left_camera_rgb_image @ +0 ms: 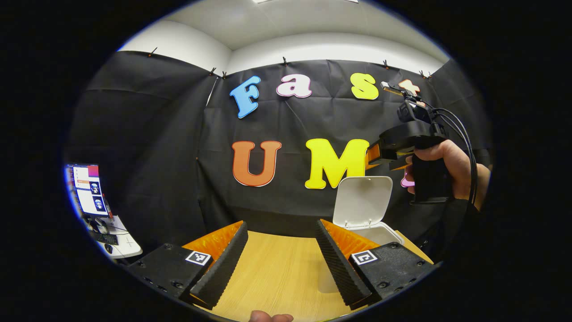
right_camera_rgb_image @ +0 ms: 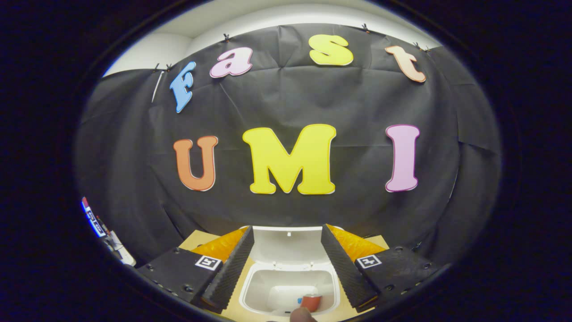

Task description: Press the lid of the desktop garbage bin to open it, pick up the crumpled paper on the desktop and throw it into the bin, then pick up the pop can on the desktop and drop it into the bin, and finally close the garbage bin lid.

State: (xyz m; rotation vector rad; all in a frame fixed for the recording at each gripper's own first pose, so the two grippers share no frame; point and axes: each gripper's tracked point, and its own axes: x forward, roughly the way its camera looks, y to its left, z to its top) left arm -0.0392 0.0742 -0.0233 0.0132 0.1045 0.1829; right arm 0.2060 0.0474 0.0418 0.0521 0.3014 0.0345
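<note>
While the bin (right_camera_rgb_image: pixel 289 286) is sitting open on the counter (left_camera_rgb_image: pixel 277 268), its lid (left_camera_rgb_image: pixel 363 201) is standing upright behind the opening. Above the bin, the right gripper (right_camera_rgb_image: pixel 288 264) is hovering, fingers spread wide and holding nothing. Inside the bin, the can (right_camera_rgb_image: pixel 311 302) is lying by the near wall. Left of the bin, the left gripper (left_camera_rgb_image: pixel 281 264) is spreading wide too.

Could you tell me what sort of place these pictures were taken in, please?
Most likely a small recording booth for handling demos, not a home: black cloth clipped up as walls, a wooden table with an open white bin, and a monitor on a side desk.
</note>
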